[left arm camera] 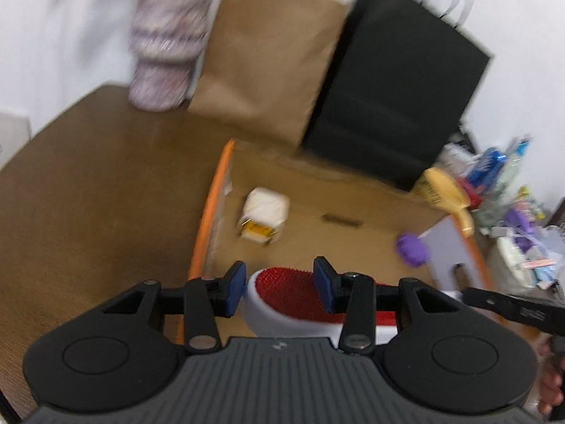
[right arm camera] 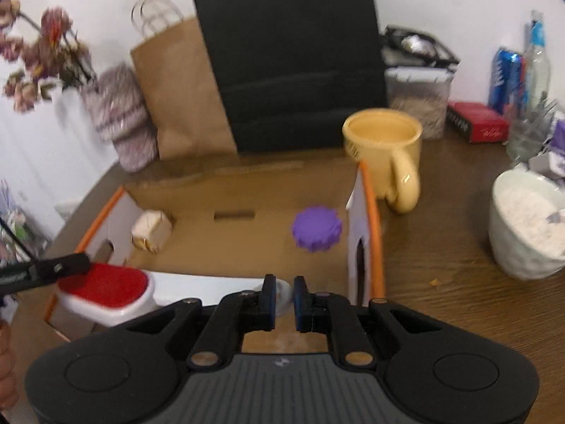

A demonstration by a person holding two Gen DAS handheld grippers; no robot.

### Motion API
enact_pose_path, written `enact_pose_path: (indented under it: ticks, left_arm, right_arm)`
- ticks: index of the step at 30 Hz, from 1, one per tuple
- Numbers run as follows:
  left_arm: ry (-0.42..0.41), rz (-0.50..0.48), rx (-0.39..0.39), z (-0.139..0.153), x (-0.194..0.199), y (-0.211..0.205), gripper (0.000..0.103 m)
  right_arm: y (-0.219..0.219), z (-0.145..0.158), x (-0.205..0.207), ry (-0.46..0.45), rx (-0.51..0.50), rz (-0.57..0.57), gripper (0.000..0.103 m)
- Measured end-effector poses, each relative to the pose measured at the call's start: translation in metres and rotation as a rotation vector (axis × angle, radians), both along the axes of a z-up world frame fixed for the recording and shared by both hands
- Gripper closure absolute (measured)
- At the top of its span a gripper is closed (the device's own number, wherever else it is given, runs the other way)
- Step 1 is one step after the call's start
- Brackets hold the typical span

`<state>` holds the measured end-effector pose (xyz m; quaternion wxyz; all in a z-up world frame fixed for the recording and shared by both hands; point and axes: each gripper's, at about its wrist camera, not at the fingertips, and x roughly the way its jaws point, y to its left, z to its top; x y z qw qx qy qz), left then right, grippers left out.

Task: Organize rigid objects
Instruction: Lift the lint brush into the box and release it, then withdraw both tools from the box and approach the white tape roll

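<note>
A white brush with a red pad sits between my left gripper's blue fingertips; whether they touch it I cannot tell. It hangs over the near edge of an open cardboard box with orange trim. In the right wrist view the brush is at lower left. The box holds a white wrapped block and a purple ridged lid; both show in the left wrist view, the block and the lid. My right gripper is nearly shut on a small pale round object.
A yellow mug stands right of the box. A white bowl, a red box and bottles crowd the right. A black bag, a brown bag and a vase stand behind.
</note>
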<state>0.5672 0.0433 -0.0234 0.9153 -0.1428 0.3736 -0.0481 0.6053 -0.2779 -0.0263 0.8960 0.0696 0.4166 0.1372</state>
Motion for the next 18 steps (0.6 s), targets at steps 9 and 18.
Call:
enact_pose_path:
  ticks: [9,18]
  left_arm:
    - [-0.023,-0.085,0.175,-0.005,-0.011,-0.021,0.072]
    - [-0.114,-0.025,0.210,0.053,-0.050,-0.010,0.036]
  right_arm:
    - [0.015,0.000,-0.005,0.002,-0.007,0.039,0.091]
    - [-0.008,0.056,-0.045,-0.112,0.003,0.027,0.081]
